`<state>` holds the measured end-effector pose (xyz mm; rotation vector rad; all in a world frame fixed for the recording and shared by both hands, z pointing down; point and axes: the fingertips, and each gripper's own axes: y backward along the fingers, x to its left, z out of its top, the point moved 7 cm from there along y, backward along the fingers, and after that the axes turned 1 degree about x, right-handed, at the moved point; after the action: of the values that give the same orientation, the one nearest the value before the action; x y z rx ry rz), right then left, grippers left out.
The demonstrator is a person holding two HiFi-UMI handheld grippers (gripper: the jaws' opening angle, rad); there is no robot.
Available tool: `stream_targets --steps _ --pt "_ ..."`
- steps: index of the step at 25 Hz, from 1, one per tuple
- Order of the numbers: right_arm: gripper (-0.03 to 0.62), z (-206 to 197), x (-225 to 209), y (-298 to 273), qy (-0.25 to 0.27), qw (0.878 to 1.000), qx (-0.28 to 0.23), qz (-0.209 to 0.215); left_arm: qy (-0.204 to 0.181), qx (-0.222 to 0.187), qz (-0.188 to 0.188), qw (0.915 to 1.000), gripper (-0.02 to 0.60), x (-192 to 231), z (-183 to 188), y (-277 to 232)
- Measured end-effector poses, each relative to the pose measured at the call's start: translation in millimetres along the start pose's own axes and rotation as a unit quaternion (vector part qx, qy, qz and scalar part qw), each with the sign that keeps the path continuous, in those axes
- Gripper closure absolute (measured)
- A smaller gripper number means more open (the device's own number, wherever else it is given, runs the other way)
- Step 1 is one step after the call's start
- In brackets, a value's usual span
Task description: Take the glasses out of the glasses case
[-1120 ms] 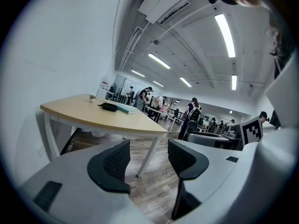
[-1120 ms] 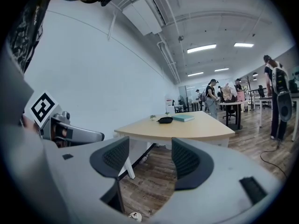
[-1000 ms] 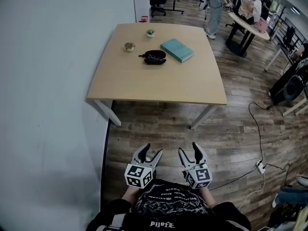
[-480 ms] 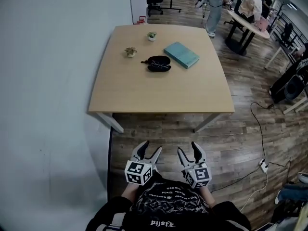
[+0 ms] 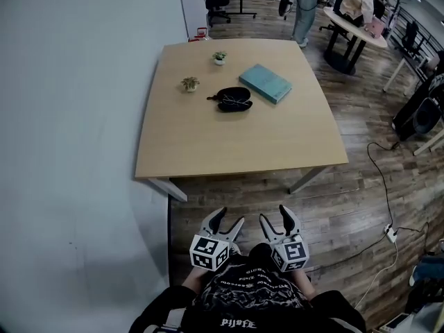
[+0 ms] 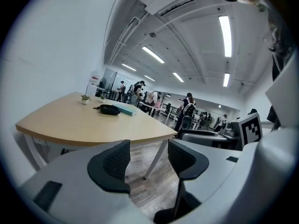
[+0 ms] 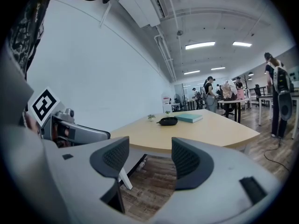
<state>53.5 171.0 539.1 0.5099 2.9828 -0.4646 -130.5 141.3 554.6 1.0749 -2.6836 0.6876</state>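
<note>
A black glasses case (image 5: 233, 98) lies open on the far half of a light wooden table (image 5: 208, 144), with glasses inside it. The same case shows small in the left gripper view (image 6: 110, 109) and the right gripper view (image 7: 168, 121). My left gripper (image 5: 227, 220) and right gripper (image 5: 273, 217) are held close to my body, well short of the table's near edge. Both stand open with nothing between their jaws. Seen from their own cameras, the left gripper (image 6: 148, 158) and right gripper (image 7: 149, 157) frame bare floor and the table edge.
A teal book (image 5: 266, 83) lies right of the case. Two small potted plants (image 5: 189, 83) (image 5: 219, 58) stand behind and left of it. A white wall runs along the left. Wooden floor (image 5: 347, 207) with a cable lies to the right; people and desks are far behind.
The table has drawn a little nearer and shifted right in the head view. Both grippers stay open by my body.
</note>
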Motion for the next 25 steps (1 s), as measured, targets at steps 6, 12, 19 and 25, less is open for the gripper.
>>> stream_targets --steps 6,12,19,25 --pt "0.299 1 -6 -15 -0.005 1.0 0.009 0.003 -0.006 0.009 0.001 0.9999 0.322 4 4 -11" --pt "0.3 7 -26 -49 -0.013 1.0 0.013 0.015 0.003 0.002 0.033 0.9994 0.322 26 13 -29" --pt "0.299 33 -65 -122 -0.004 0.998 0.026 0.065 0.018 -0.007 0.073 0.9972 0.322 57 42 -73" --pt "0.302 55 -95 -184 0.002 0.992 0.042 0.12 0.025 -0.006 0.094 0.9952 0.322 78 73 -124"
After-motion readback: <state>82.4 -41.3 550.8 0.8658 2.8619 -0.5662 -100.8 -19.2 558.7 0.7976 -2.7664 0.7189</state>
